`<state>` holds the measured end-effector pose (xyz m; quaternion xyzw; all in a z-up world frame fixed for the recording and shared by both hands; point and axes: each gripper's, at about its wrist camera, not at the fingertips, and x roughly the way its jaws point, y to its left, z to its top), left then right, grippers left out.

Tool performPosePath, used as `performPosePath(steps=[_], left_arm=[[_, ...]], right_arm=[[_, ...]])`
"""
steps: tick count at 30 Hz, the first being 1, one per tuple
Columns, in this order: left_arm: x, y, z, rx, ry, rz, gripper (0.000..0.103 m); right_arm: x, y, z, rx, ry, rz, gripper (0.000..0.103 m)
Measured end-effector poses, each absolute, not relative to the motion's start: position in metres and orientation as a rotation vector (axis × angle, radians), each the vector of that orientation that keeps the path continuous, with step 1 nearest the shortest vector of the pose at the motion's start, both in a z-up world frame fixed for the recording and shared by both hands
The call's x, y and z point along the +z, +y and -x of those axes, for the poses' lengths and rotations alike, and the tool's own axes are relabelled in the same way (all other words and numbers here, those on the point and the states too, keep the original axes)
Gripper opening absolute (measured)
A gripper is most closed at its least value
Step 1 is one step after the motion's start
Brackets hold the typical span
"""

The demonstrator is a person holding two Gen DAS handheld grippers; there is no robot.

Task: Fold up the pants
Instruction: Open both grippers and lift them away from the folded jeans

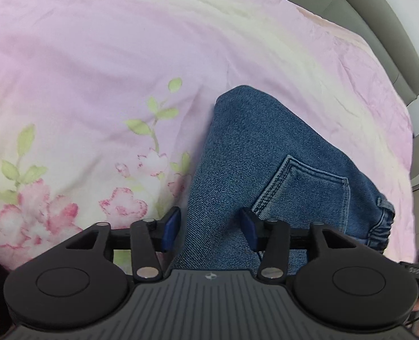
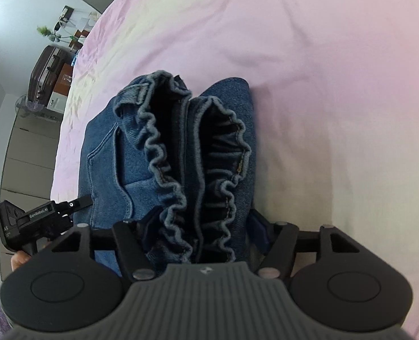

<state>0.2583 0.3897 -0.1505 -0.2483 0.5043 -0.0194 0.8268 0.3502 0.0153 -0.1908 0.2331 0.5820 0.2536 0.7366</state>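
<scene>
Blue denim pants (image 1: 266, 147) lie folded on the pink floral bedsheet (image 1: 96, 56), a back pocket (image 1: 303, 187) facing up. My left gripper (image 1: 209, 228) is open and straddles the near edge of the folded denim. Its left pad (image 1: 171, 228) stands clear of the cloth. In the right wrist view the ruffled elastic waistband (image 2: 181, 141) of the pants (image 2: 110, 155) runs toward me in two doubled layers. My right gripper (image 2: 202, 226) is open around that waistband end, its right pad (image 2: 259, 226) beside the cloth. The left gripper (image 2: 80, 201) shows at the pants' left edge.
The bedsheet (image 2: 308, 70) spreads wide around the pants. A grey headboard (image 1: 365, 28) runs along the far right. Beyond the bed's left side stand a dark suitcase (image 2: 48, 70), a low grey cabinet (image 2: 25, 147) and a cluttered desk with a plant (image 2: 46, 32). A person's hand (image 2: 19, 259) holds the left gripper.
</scene>
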Motion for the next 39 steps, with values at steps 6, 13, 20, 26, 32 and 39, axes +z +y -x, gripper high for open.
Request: performPosePath(steps=[6, 13, 20, 26, 32, 39], left_arm=[[-0.107, 0.377, -0.228, -0.058, 1.021, 0.342, 0.056], [-0.095, 0.337, -0.19, -0.091, 1.02, 0.079, 0.047], [-0.128, 0.334, -0.18, -0.067, 1.052, 0.09, 0.044], [-0.128, 0.341, -0.187, -0.032, 1.092, 0.151, 0.049], [-0.074, 0.323, -0.178, -0.022, 1.048, 0.034, 0.046], [0.038, 0.285, -0.141, -0.039, 0.819, -0.03, 0.053]], right_arm=[[-0.137, 0.012, -0.324, 0.577, 1.081, -0.263, 0.064], [-0.094, 0.038, -0.265, 0.691, 0.795, 0.027, 0.04], [-0.138, 0.053, -0.254, 0.651, 0.826, 0.123, 0.017], [-0.154, 0.062, -0.26, 0.618, 0.845, 0.124, 0.016], [-0.112, 0.06, -0.261, 0.666, 0.831, 0.143, 0.034], [-0.03, 0.031, -0.223, 0.713, 0.702, 0.11, 0.07]])
